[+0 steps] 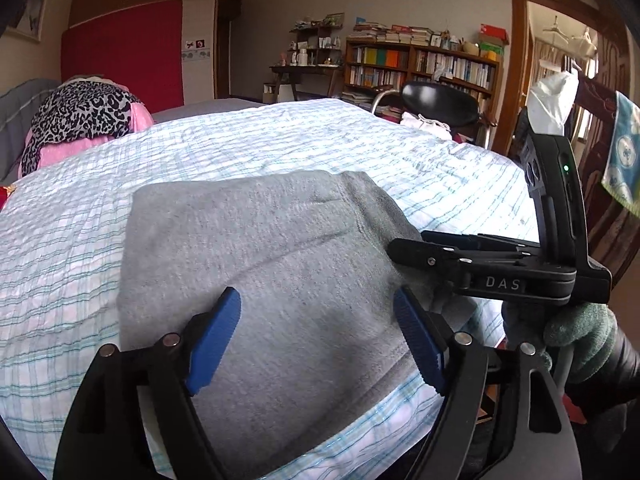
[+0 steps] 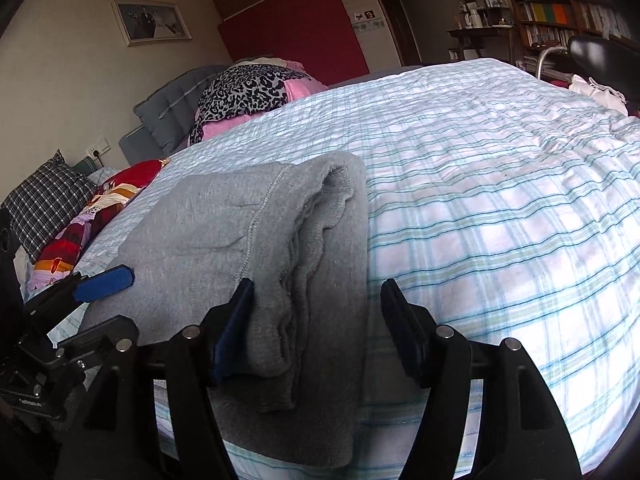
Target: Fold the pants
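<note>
Both jaws wide apart: left hand-held gripper (image 1: 316, 336) & right hand-held gripper (image 2: 316, 328) grasp nothing, hovering over folded grey fleece pants (image 1: 260, 264) w/ plaid bedsheet (image 2: 500, 208) beyond.

Plaid-covered bed (image 2: 500, 208), red wall panel (image 1: 124, 52), bookshelf (image 1: 420, 64).

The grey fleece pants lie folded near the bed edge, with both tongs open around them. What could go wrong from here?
1. The folded grey fleece pants lie at the near edge of the white and blue checked bedsheet; a pull toward the person may drag them off.
2. The right tongs straddle only the loose stacked layers; closing may catch just some and undo the fold.
3. The left tongs stand close beside; the two may collide.
</note>
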